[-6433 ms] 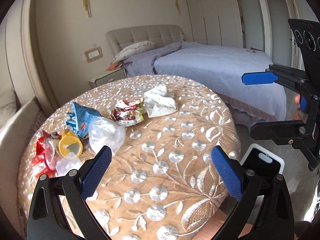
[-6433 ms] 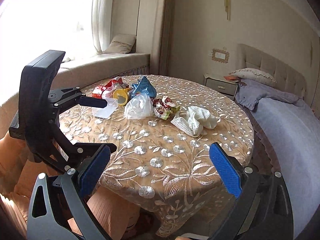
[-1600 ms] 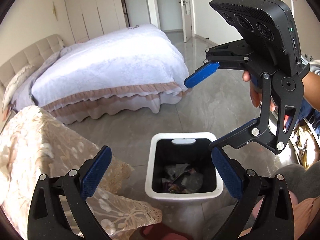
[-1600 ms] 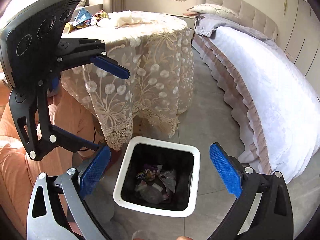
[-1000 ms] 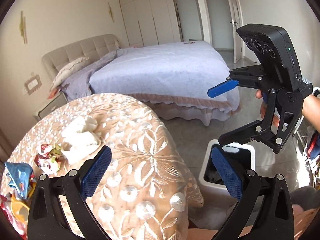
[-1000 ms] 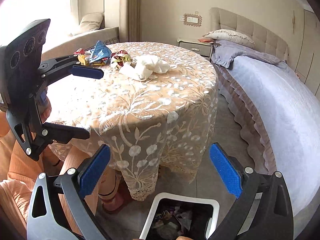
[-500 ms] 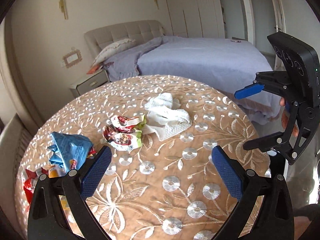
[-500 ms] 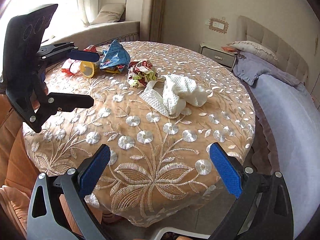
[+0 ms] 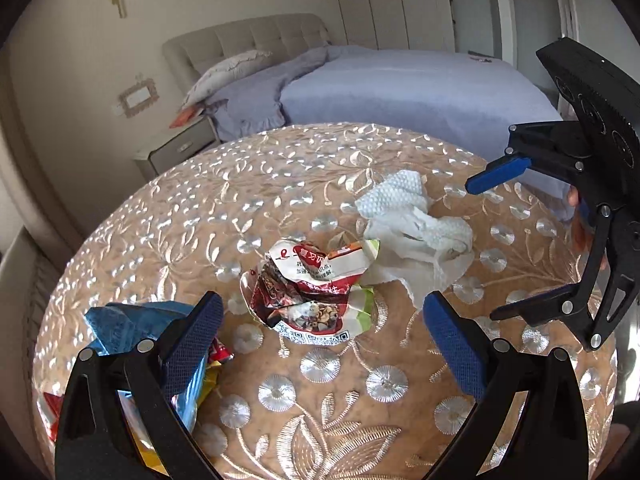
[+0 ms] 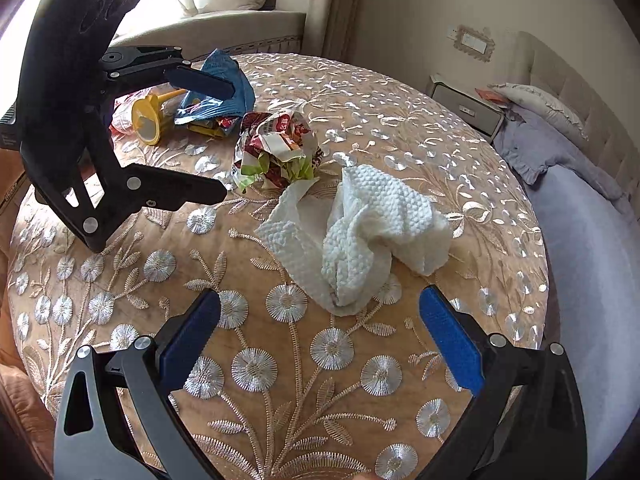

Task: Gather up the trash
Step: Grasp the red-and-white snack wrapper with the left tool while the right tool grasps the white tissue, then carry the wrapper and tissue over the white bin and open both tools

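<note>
- Both grippers have closed in on the table since half a second ago; the trash items now fill more of each wrist view, and the bin seen a second earlier is out of frame.
- Left gripper: jaws spread wide, holding nothing. It hovers over the near part of the table, with the crumpled snack wrapper just beyond its fingertips and centred between them.
- Right gripper: jaws likewise spread and empty. The white paper towel lies just beyond its fingertips, near the middle of the gap.
- Wrapper and towel touch each other, the towel on the right; further left lie a blue bag and a yellow cup, well apart from the right gripper.
- Handling judgement, towel: light, soft, compressible, not fragile. A pinch across the raised central bunch should hold; loose corners may trail.
- Handling judgement, wrapper: light, thin glossy film, probably slippery and springy. Taking the bunched middle rather than a flat edge looks safer.
- Risk: lifting either item may drag its neighbour, or snag the embroidered cloth.
</note>
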Tool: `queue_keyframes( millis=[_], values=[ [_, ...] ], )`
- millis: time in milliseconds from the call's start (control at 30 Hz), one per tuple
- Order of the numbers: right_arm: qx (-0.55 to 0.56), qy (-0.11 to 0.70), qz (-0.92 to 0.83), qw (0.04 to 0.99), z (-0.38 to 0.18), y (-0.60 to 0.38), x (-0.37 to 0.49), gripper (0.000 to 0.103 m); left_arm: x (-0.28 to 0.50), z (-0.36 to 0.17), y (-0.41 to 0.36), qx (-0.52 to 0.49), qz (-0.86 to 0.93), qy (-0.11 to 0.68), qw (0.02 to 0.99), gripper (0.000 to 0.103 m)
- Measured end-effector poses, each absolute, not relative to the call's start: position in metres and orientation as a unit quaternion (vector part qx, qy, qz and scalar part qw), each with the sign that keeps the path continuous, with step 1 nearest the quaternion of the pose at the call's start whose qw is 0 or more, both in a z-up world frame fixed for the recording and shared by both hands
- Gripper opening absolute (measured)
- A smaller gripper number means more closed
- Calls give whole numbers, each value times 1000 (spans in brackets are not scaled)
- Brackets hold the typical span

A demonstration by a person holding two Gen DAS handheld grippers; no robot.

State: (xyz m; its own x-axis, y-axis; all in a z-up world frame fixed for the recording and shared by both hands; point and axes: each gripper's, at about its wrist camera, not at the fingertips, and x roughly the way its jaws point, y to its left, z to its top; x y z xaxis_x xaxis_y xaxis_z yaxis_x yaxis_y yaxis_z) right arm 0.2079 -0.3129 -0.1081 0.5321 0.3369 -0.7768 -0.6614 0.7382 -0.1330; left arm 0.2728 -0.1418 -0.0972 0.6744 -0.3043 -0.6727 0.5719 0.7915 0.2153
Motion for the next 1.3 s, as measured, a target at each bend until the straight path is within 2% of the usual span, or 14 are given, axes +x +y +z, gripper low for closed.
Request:
queue_keyframes(
  millis=[200, 333, 367, 400, 433, 500, 533, 567, 633, 667, 1000, 1300],
  values=[
    [-236, 406, 297, 832, -119, -302, 251, 99, 309, -104, -146, 217, -258, 348, 875, 99],
    [-209, 431, 312, 821, -126, -299, 277, 99, 325, -113, -143, 197, -264, 378, 865, 98],
    [-202, 432, 315, 820, -127, -299, 280, 99, 326, -114, -143, 190, -268, 383, 863, 95],
    [-197, 432, 317, 821, -127, -299, 282, 99, 326, -116, -143, 187, -272, 384, 862, 81],
    [-194, 427, 316, 825, -127, -299, 282, 99, 325, -118, -143, 188, -274, 387, 860, 76],
    [-176, 423, 332, 825, -125, -300, 277, 81, 320, -120, -143, 193, -269, 380, 863, 71],
    [-170, 421, 329, 828, -123, -301, 274, 60, 317, -119, -143, 197, -268, 375, 866, 70],
    [-167, 420, 330, 829, -121, -302, 270, 47, 315, -118, -143, 197, -266, 372, 867, 67],
    [-164, 419, 329, 830, -118, -304, 261, 31, 311, -114, -142, 184, -267, 373, 869, 64],
    [-160, 420, 327, 831, -117, -306, 256, 28, 308, -112, -142, 178, -269, 373, 870, 64],
    [-132, 367, 319, 864, -77, -333, 165, 26, 244, -94, -145, 170, -279, 354, 877, 63],
    [-113, 342, 291, 886, -60, -371, 82, 27, 157, -79, -180, 193, -280, 312, 887, 63]
  ],
)
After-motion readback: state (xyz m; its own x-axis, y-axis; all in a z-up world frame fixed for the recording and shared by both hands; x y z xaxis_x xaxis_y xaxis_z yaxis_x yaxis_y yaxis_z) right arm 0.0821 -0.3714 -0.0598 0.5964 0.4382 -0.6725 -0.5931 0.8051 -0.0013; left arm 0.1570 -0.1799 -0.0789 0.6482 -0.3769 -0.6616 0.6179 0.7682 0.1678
